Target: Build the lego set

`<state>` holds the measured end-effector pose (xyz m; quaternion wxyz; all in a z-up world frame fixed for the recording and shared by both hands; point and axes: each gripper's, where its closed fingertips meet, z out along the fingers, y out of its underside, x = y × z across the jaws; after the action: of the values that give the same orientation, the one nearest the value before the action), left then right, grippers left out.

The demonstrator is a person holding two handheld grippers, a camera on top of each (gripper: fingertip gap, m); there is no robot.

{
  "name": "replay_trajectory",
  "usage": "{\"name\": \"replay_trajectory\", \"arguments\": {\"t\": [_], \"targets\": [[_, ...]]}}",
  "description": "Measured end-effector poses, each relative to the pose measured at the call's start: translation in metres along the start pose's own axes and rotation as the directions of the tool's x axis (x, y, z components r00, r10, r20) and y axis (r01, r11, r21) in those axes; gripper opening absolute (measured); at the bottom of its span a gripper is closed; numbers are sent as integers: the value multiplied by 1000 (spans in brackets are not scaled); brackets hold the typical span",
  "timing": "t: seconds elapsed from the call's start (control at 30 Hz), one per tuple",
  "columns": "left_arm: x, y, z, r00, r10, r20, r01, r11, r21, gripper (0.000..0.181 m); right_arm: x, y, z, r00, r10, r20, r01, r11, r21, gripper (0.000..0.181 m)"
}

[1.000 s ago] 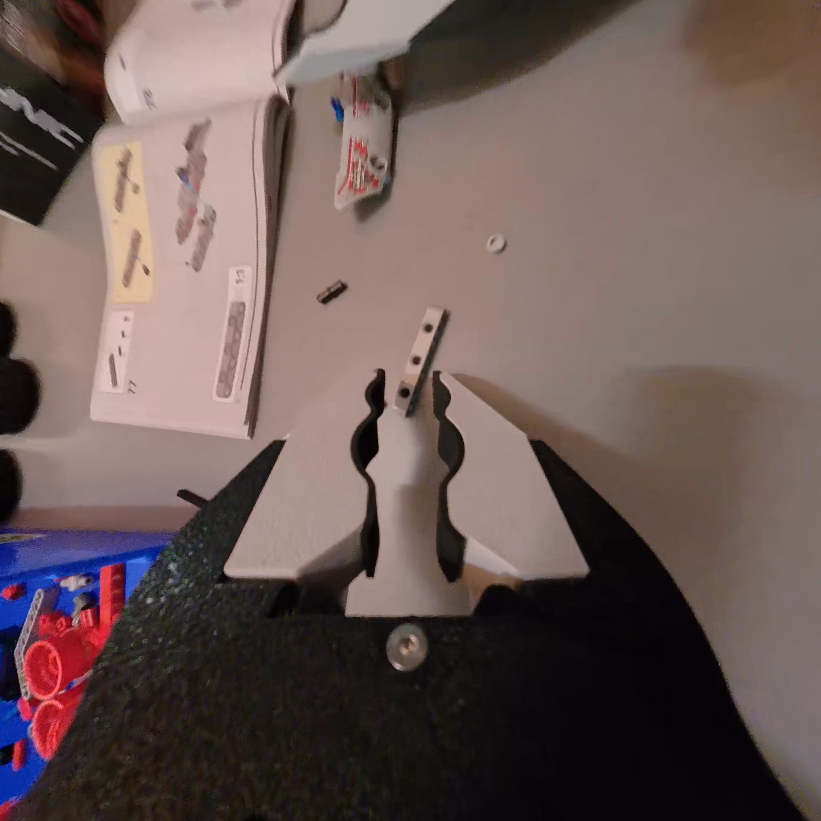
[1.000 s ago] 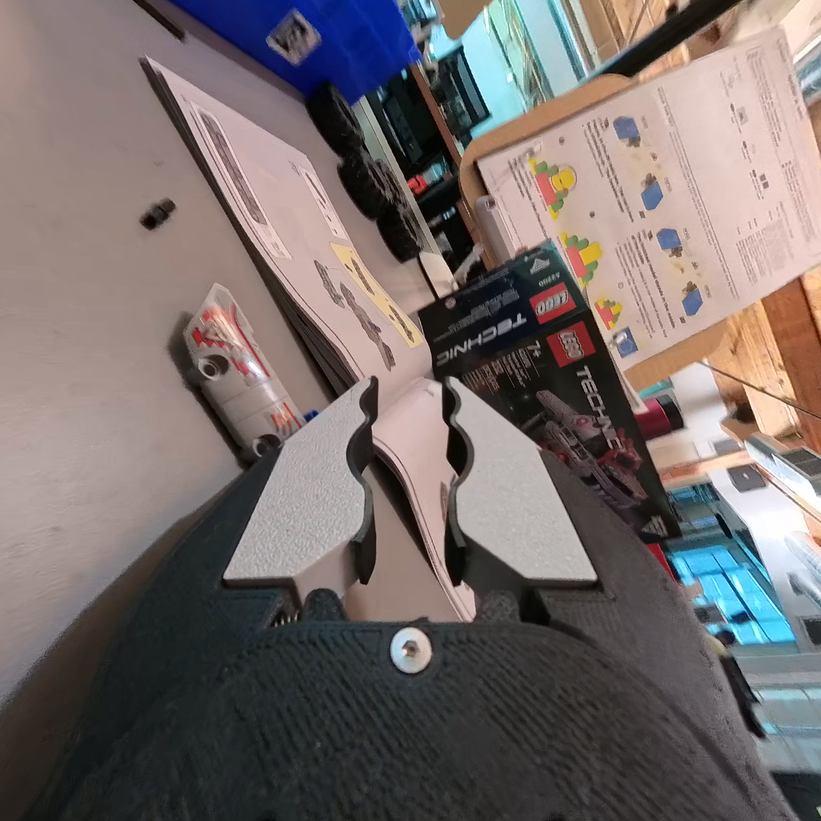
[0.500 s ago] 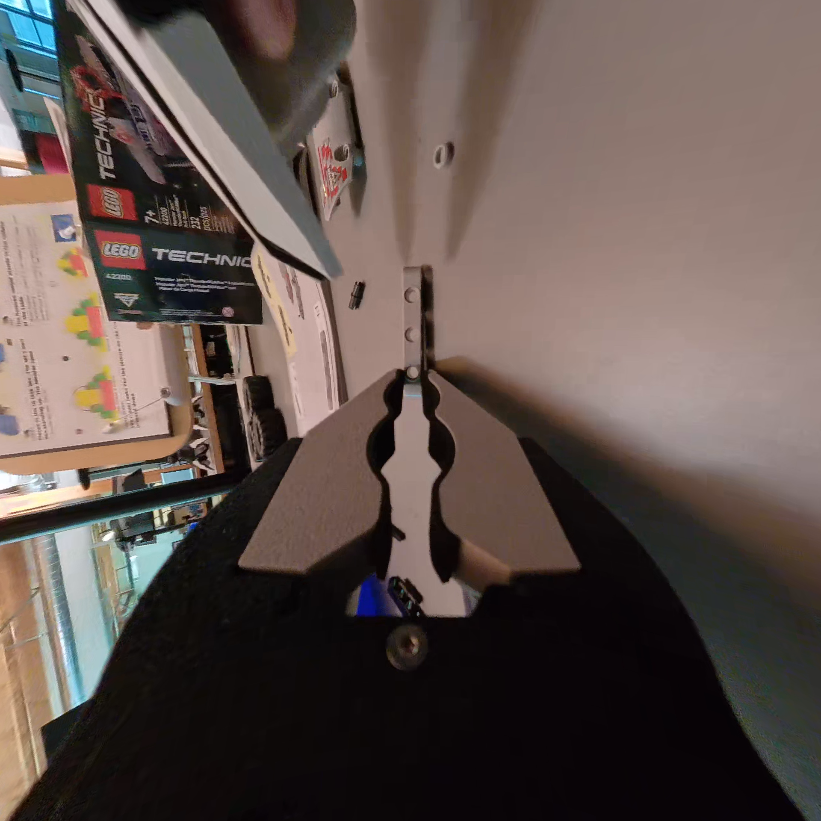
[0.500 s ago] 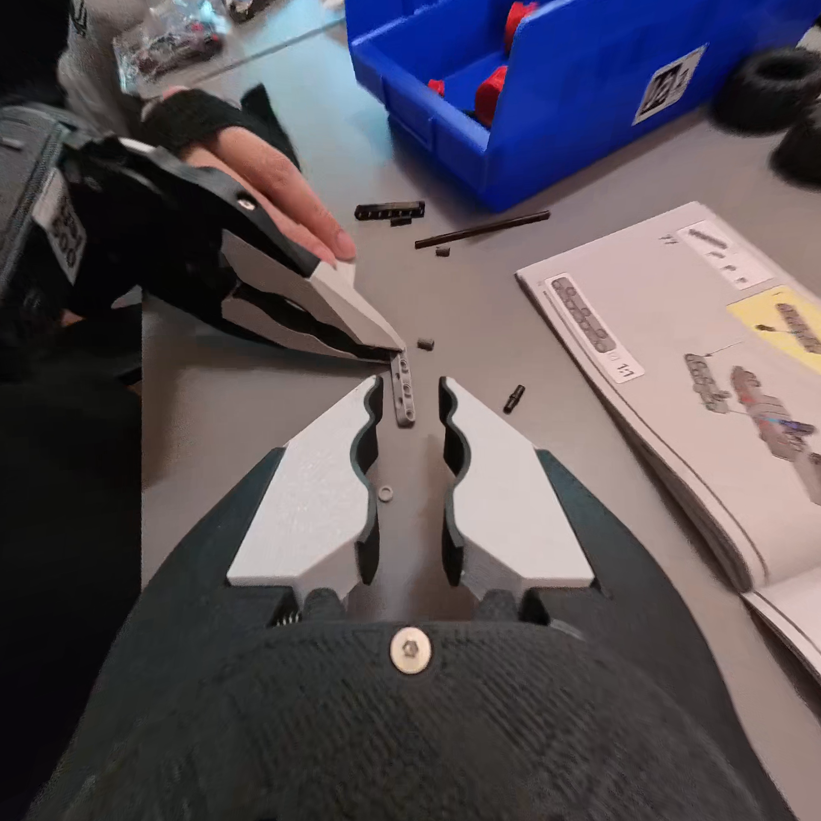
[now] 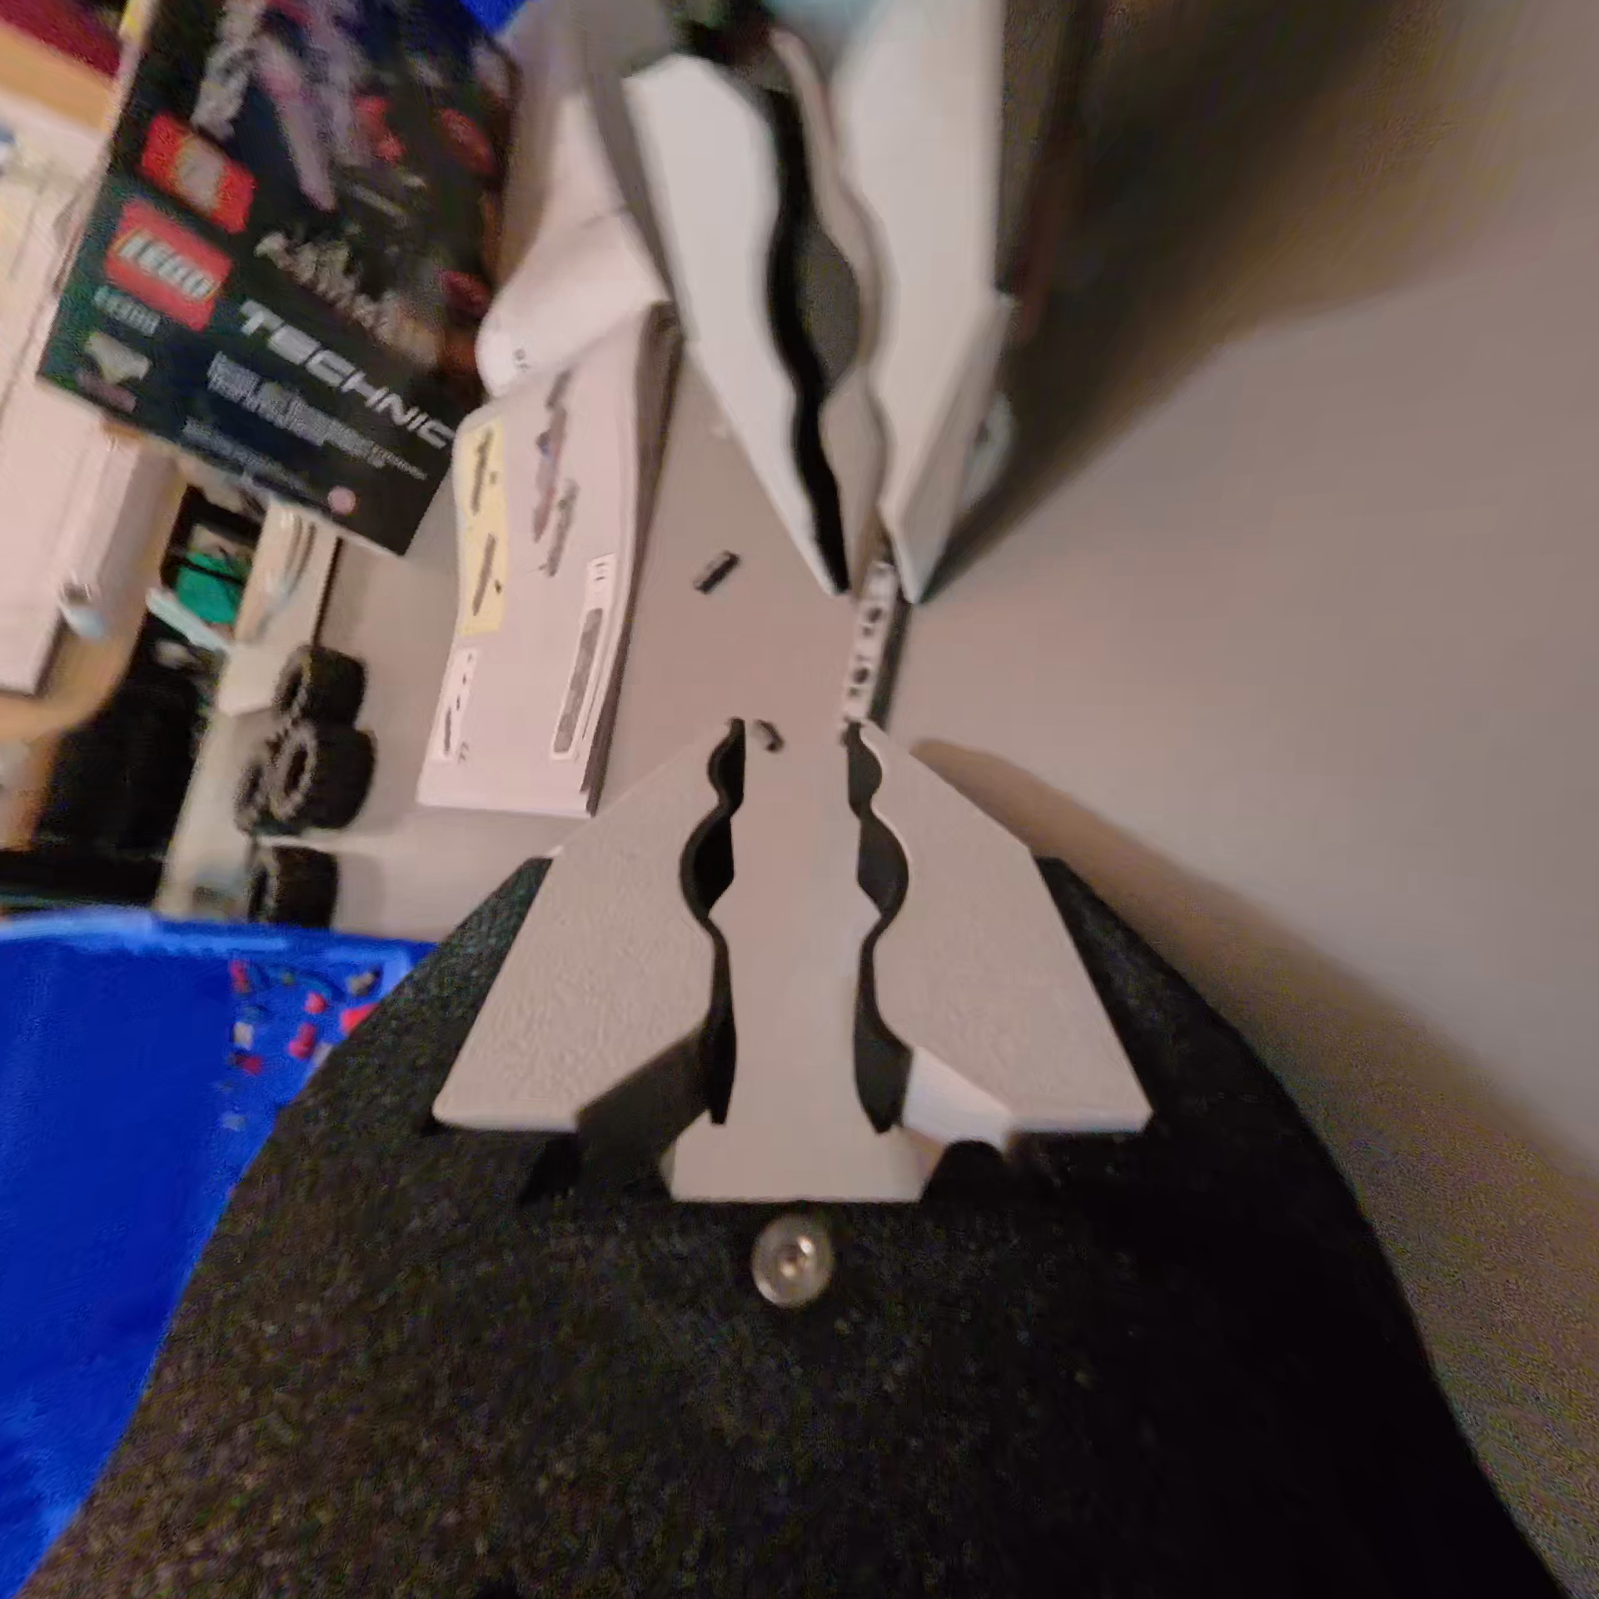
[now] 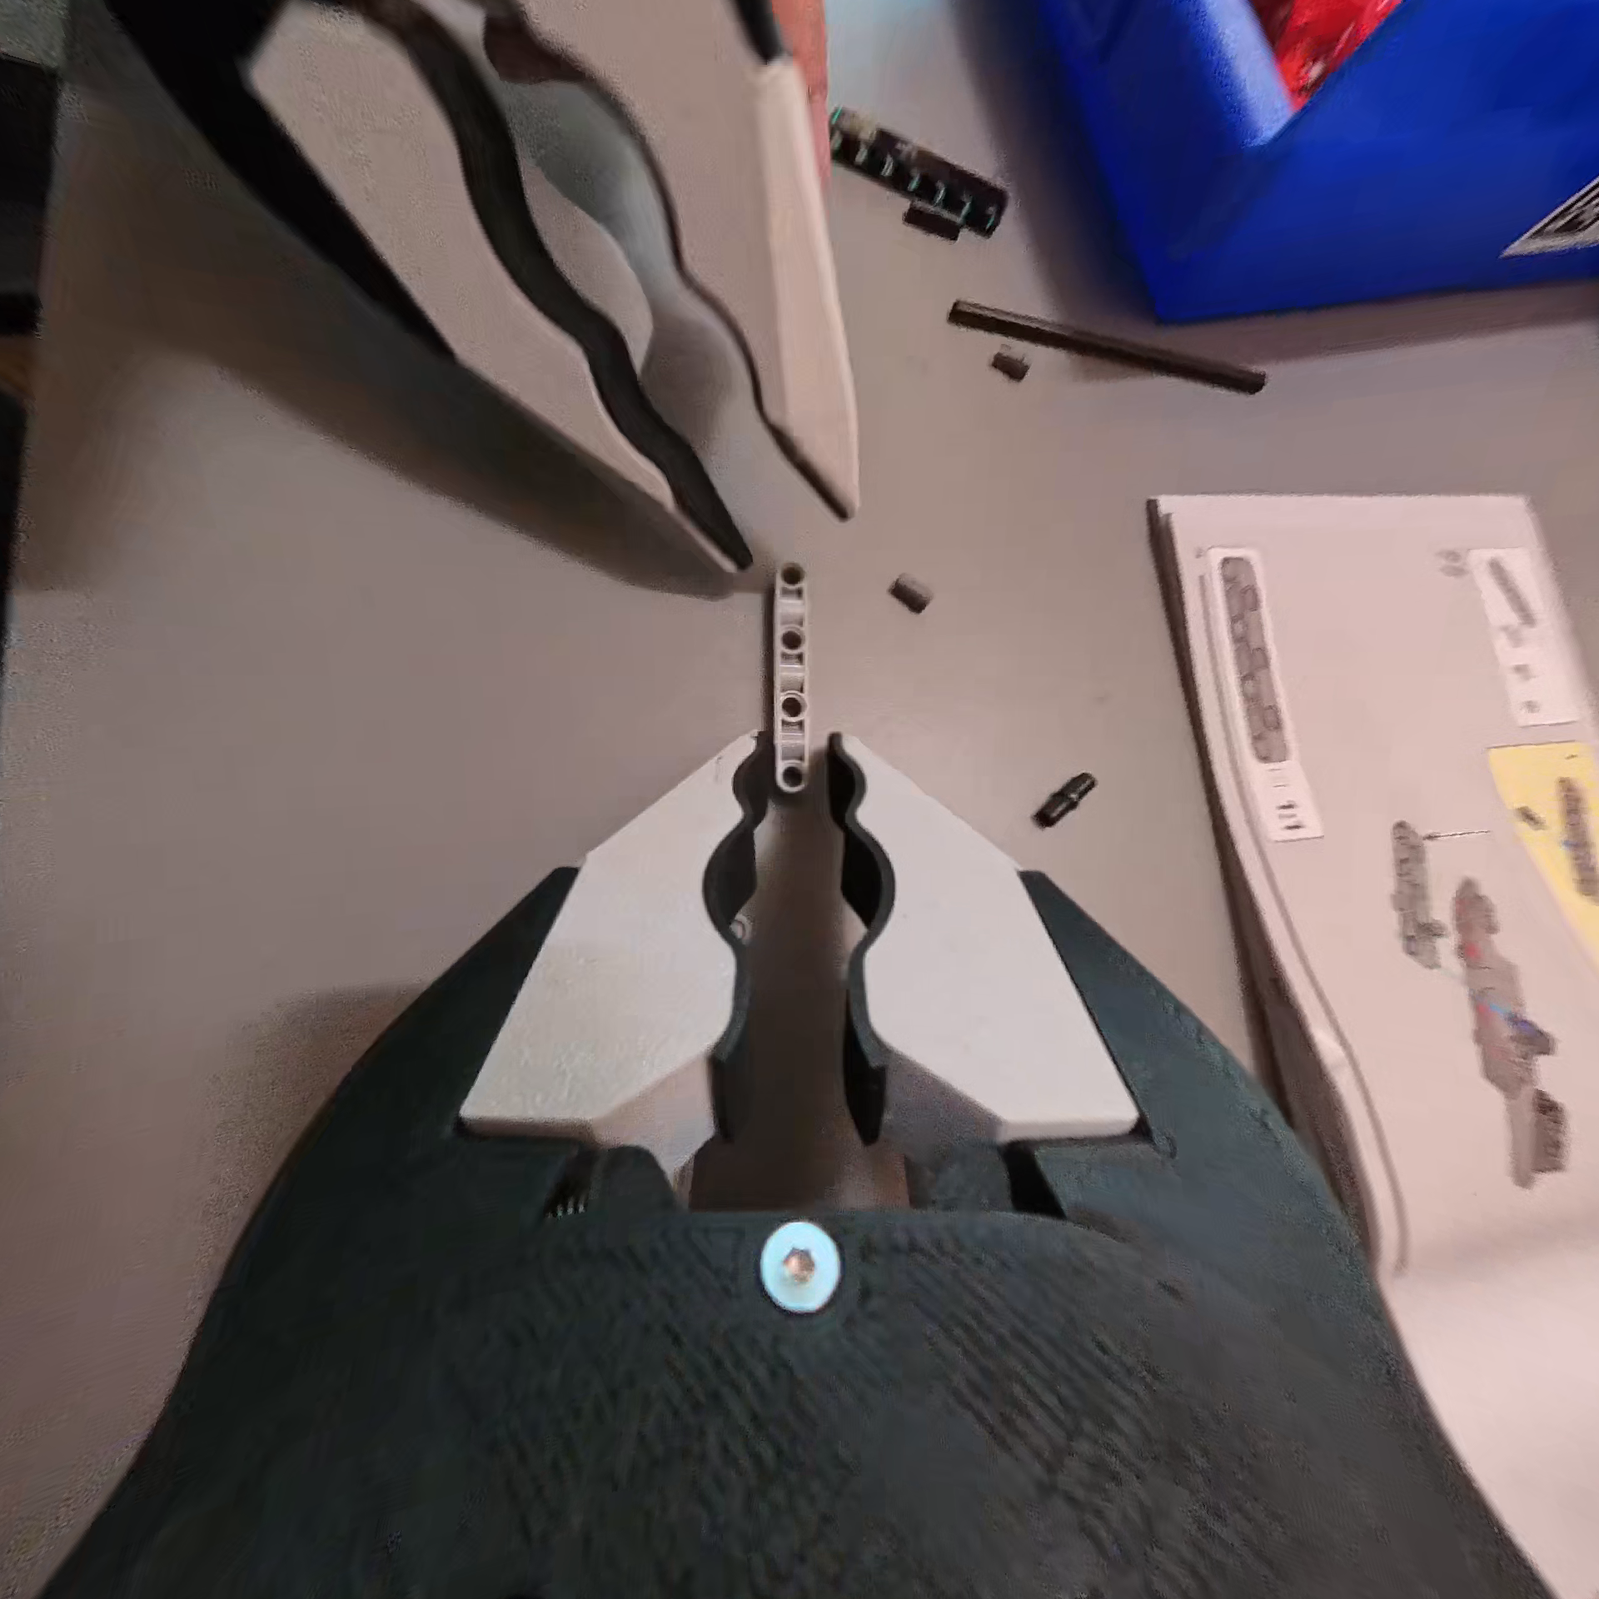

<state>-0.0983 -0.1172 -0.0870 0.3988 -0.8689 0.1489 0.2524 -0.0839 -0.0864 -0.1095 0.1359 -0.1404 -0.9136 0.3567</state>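
A light grey Technic beam (image 6: 790, 671) lies lengthwise between my two grippers over the grey table (image 6: 303, 735). My right gripper (image 6: 794, 748) has its jaws closed to a narrow gap around the beam's near end. My left gripper (image 5: 794, 731) is open and empty; the beam (image 5: 868, 645) sits just off its right fingertip. In the right wrist view the left gripper (image 6: 794, 536) stands open just past the beam's far end. In the left wrist view the right gripper (image 5: 872, 588) comes in from the top, its tips on the beam.
An open instruction booklet (image 6: 1384, 779) lies to the right, with a black pin (image 6: 1064, 800) and a small dark piece (image 6: 908, 593) near the beam. A black axle (image 6: 1107, 346), a black beam (image 6: 917, 182) and a blue parts bin (image 6: 1298, 130) lie beyond. Tyres (image 5: 303, 744) and the set box (image 5: 285, 260) stand behind. My right fingertips sit around 5 centimetres from my left ones. The black pin (image 6: 1064, 800) lies around 6 centimetres away from my right fingertips.
My left gripper has opened and let go of the grey beam. My right gripper has swung in, moved up to the beam's other end and narrowed its jaws around it.
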Motion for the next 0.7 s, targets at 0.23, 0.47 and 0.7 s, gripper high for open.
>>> {"name": "replay_trajectory", "arguments": {"t": [0.23,0.47,0.7], "targets": [[-19,10,1,885,-455,-95,454,890,-31,12,9,2,-4,999,-10,-42,10,1000,0,28],[-8,20,31,847,-519,-114,505,853,-131,13,26,8,-26,990,64,-123,-59,997,51,25],[-13,21,35,861,-501,-83,488,862,-139,1,35,10,-31,979,86,-183,-72,994,82,21]]}}
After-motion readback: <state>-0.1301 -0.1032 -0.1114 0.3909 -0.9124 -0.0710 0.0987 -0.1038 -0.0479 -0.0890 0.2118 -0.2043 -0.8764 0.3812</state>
